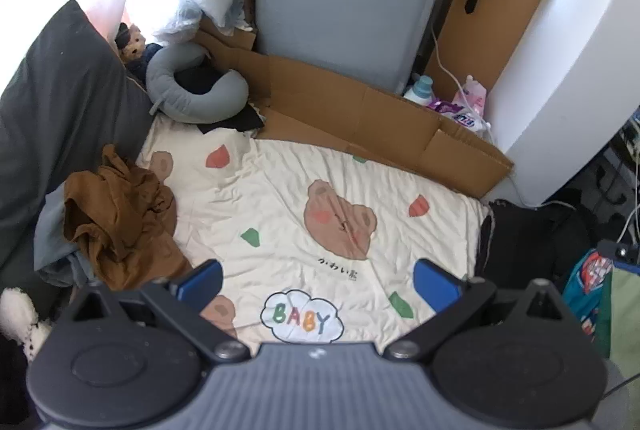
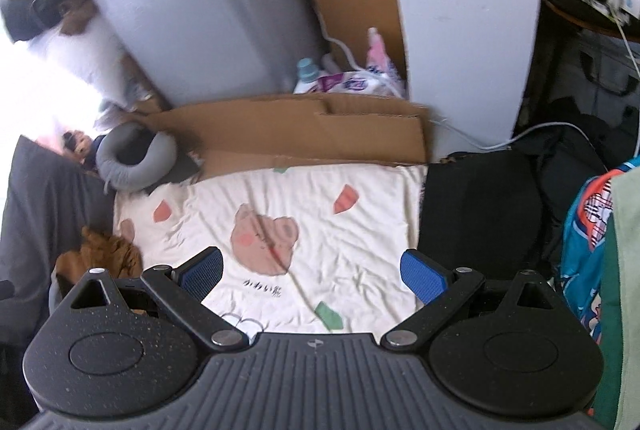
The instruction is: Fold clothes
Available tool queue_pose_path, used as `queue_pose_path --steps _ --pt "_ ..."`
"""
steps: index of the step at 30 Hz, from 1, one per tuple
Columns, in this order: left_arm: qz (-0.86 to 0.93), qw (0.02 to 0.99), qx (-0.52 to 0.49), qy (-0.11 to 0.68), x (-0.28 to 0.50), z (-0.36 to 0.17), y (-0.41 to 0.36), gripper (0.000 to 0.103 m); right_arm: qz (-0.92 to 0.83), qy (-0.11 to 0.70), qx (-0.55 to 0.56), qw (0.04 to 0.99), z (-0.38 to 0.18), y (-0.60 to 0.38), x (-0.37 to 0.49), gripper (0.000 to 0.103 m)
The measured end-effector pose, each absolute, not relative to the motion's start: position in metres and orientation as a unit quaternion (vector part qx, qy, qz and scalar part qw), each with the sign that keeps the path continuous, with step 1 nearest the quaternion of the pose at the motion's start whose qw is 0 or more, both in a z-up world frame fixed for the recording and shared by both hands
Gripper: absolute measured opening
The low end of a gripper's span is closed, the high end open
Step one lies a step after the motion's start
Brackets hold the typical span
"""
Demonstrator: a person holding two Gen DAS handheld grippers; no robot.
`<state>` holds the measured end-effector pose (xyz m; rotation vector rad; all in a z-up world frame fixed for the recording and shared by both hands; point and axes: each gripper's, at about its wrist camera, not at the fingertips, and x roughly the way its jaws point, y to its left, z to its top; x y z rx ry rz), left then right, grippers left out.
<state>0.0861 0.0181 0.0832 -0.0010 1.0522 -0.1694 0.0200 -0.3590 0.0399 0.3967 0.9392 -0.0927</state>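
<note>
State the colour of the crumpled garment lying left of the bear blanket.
Brown garment; left wrist view.

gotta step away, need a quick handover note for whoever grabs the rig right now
Left claw: open, holding nothing, above the bear-print sheet.
Right claw: open, holding nothing, above the same sheet.
Clothes: a brown garment lies crumpled at the sheet's left edge, against the dark grey pillow. A black item lies at the sheet's right edge; I cannot tell if it is laundry.
Done: nothing folded in view.
Left: probably pull the brown garment onto the open sheet, spread it flat, then fold.
</note>
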Motion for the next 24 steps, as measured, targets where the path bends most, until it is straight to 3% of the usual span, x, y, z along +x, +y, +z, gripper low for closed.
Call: queue_pose_path --steps 24 --pt "-0.055 0.859 0.017 0.51 0.037 0.023 -0.015 0.102 -0.011 0.493 0.141 0.858 0.011 -0.275 0.003 0.099"
